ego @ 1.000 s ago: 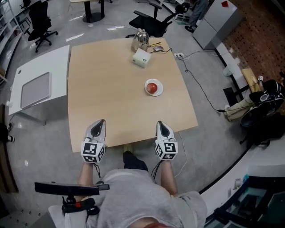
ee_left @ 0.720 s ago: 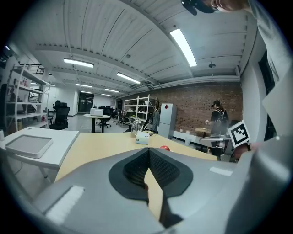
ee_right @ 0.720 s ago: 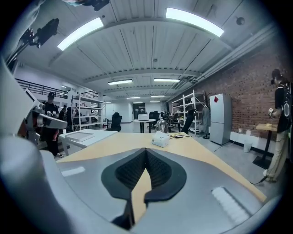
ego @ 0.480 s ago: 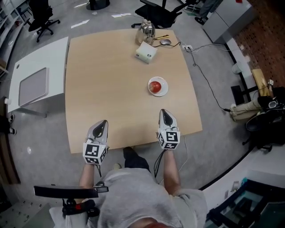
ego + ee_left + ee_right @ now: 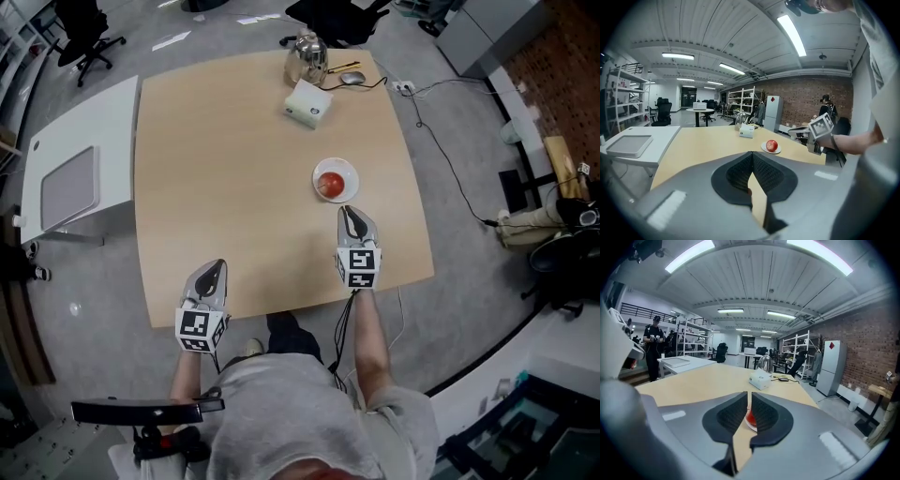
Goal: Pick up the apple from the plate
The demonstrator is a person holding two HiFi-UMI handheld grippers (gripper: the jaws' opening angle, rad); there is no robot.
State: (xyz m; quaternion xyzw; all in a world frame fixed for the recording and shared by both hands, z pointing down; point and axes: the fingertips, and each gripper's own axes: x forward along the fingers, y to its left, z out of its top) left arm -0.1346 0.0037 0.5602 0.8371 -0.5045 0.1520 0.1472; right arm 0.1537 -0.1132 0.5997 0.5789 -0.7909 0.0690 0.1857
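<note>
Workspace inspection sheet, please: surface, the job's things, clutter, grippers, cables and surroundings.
Surface: light wooden table.
Job's things: red apple on white plate, untouched.
Clutter: white box, clear domed vessel and what looks like a mouse at the far edge.
Grippers: left gripper shut, empty, over the near edge; right gripper just short of the plate, jaws have just been opening to a slit, nothing between them.
Cables: cable runs from power strip across the floor.
Surroundings: white side table with grey tray; office chair.
</note>
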